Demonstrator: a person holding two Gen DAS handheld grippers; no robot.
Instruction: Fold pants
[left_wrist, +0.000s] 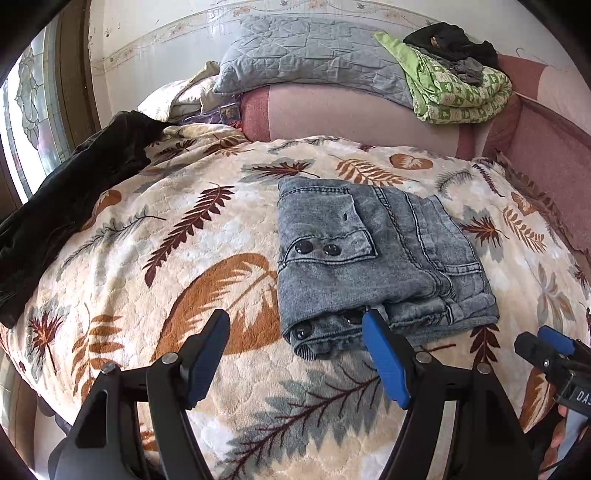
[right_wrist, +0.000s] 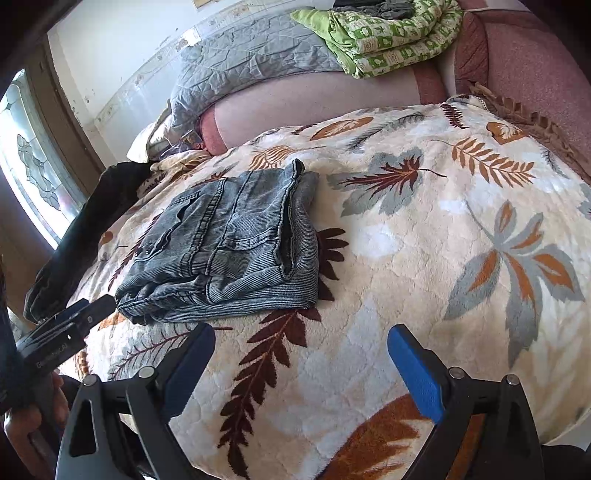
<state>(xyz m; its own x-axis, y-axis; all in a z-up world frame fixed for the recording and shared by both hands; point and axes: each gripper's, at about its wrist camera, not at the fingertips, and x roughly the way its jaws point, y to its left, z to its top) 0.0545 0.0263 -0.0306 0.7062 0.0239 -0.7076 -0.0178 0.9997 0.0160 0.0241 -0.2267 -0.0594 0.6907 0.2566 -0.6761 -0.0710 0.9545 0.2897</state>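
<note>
The grey-blue washed denim pants lie folded into a compact block on the leaf-print blanket, pocket buttons facing up. My left gripper hovers open at their near edge. Its right fingertip overlaps the near fold, and the pads press on nothing. In the right wrist view the pants sit up and to the left, with the left gripper at their near corner. My right gripper stands wide open over bare blanket, apart from the pants, and shows at the right edge of the left wrist view as right gripper.
A black garment lies along the blanket's left side by a patterned window. At the back, a grey quilted pillow and a green folded quilt with dark clothes rest on a pink upholstered back.
</note>
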